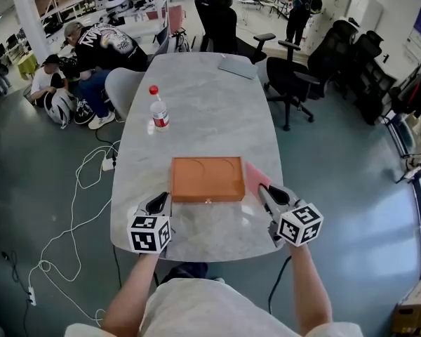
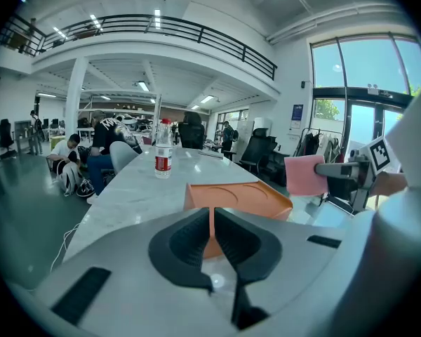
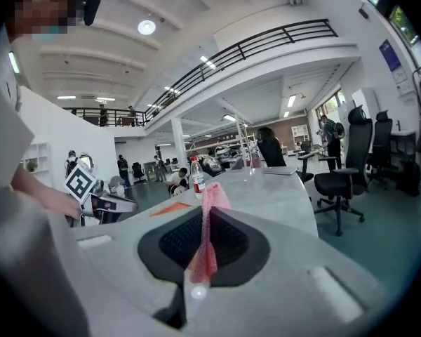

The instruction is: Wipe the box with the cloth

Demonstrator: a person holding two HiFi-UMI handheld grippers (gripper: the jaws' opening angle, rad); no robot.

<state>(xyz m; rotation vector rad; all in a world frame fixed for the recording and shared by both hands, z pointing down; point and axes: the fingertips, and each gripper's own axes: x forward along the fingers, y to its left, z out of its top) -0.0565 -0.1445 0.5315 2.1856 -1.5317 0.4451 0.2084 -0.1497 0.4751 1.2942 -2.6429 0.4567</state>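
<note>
Just left of the flat orange rectangular box on the grey table, the left tool is closed, empty; just right, the right tool pinches a pink cloth. A clean wipe likely needs the cloth laid flat on the box.

The box is orange, the cloth pink, the table grey-veined marble, the bottle red-capped.

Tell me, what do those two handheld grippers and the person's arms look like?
Both the left gripper and the right gripper have pale grey bodies, black ribbed pads and a cube of black-and-white square markers. The person wears a light short-sleeved top.
</note>
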